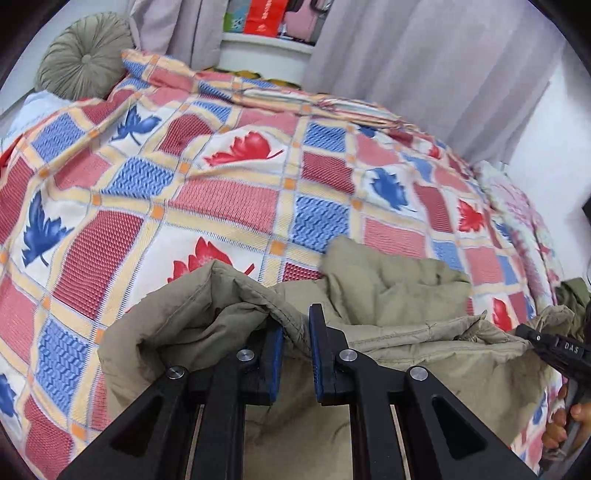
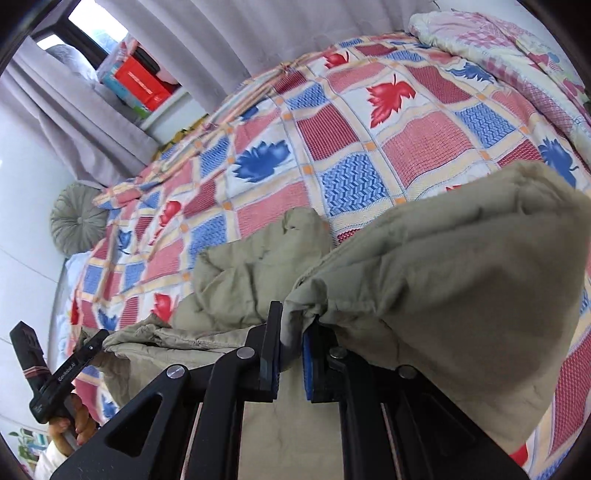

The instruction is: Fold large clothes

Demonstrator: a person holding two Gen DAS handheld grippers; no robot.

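A padded olive-khaki jacket lies at the near edge of a bed, partly lifted. My left gripper is shut on a fold of its hem, which bunches up between the blue pads. My right gripper is shut on another part of the jacket, whose bulk hangs over its right finger. The right gripper also shows at the right edge of the left wrist view, and the left one at the lower left of the right wrist view. The stretch of hem between them sags slightly.
The bed carries a quilt with red and blue leaf checks. A round green cushion sits at its far corner. Grey curtains hang behind, with a shelf of boxes. A folded pink blanket lies at the bed's end.
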